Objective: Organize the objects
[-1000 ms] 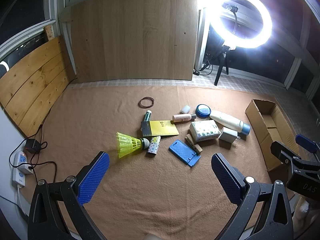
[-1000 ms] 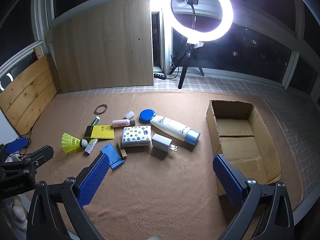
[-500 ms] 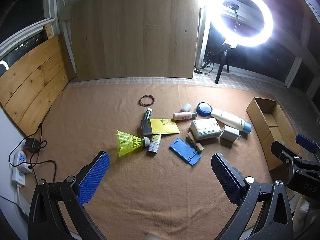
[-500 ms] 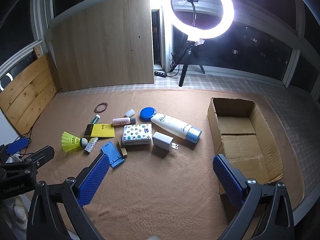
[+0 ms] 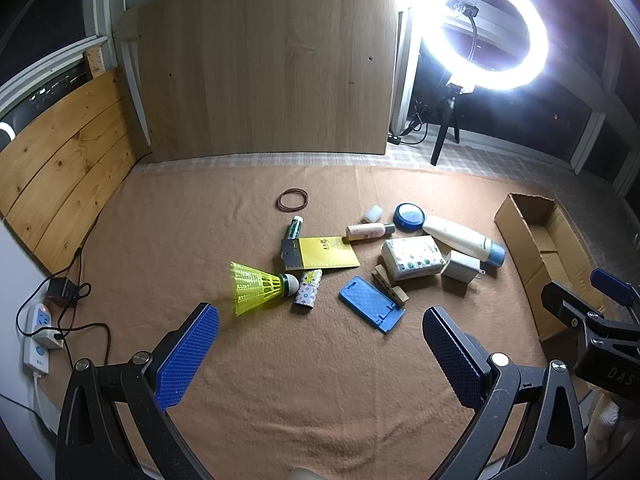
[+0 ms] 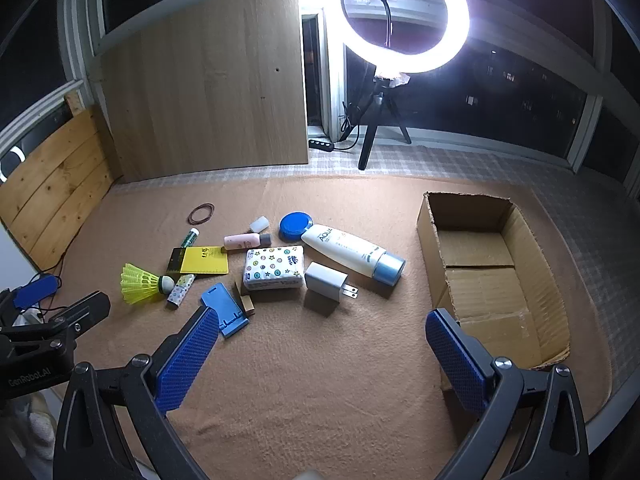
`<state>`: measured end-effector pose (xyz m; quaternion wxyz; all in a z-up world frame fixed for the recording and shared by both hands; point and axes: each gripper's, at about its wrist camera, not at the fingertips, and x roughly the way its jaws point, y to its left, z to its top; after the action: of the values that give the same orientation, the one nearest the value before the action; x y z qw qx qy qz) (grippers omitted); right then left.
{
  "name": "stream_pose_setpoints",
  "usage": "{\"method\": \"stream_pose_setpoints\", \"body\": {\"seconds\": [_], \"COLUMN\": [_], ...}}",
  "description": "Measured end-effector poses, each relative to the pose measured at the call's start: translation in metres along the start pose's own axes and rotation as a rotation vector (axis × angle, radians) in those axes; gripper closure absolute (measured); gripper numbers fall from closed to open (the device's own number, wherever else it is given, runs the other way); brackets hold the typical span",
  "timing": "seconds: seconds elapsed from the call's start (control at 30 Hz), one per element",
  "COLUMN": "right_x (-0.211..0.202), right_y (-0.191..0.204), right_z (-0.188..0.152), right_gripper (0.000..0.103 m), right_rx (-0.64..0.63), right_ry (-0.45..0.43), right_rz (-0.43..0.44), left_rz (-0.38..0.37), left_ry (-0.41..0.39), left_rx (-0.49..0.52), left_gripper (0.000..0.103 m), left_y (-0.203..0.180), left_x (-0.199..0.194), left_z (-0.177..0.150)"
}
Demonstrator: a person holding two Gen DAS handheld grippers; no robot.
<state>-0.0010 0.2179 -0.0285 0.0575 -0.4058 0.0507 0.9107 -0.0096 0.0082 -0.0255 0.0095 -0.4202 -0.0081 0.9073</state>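
Both grippers empty, left gripper (image 5: 320,354) and right gripper (image 6: 322,354) spread wide above the tan felt mat (image 6: 320,380), nothing grasped yet. Items sit clustered mid-mat, well apart from the open brown cardboard box (image 6: 494,276) at right. Risks: white lotion bottle with blue cap (image 6: 352,254) likely rolls when pinched; white wall charger (image 6: 326,280) touches the patterned tissue pack (image 6: 274,266), so a wide grab may drag both; yellow plastic shuttlecock (image 5: 256,286) could crush.

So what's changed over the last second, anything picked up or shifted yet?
Almost nothing. Both views drift very slightly, so the grippers moved a little. The left gripper and right gripper stay open and empty. The shuttlecock, lotion bottle, charger and cardboard box lie where they were.
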Motion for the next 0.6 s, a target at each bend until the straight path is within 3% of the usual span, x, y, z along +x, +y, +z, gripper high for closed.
{"method": "stream_pose_setpoints", "body": {"seconds": [0.6], "right_x": [0.015], "right_y": [0.0], "right_z": [0.005], "right_gripper": [0.001], "right_rx": [0.017], "right_ry": [0.035], "right_rz": [0.002], "left_rz": [0.008], "left_ry": [0.027], "left_rx": [-0.001], "left_gripper": [0.0], "left_y": [0.003], "left_x": [0.014], "left_z": [0.003]}}
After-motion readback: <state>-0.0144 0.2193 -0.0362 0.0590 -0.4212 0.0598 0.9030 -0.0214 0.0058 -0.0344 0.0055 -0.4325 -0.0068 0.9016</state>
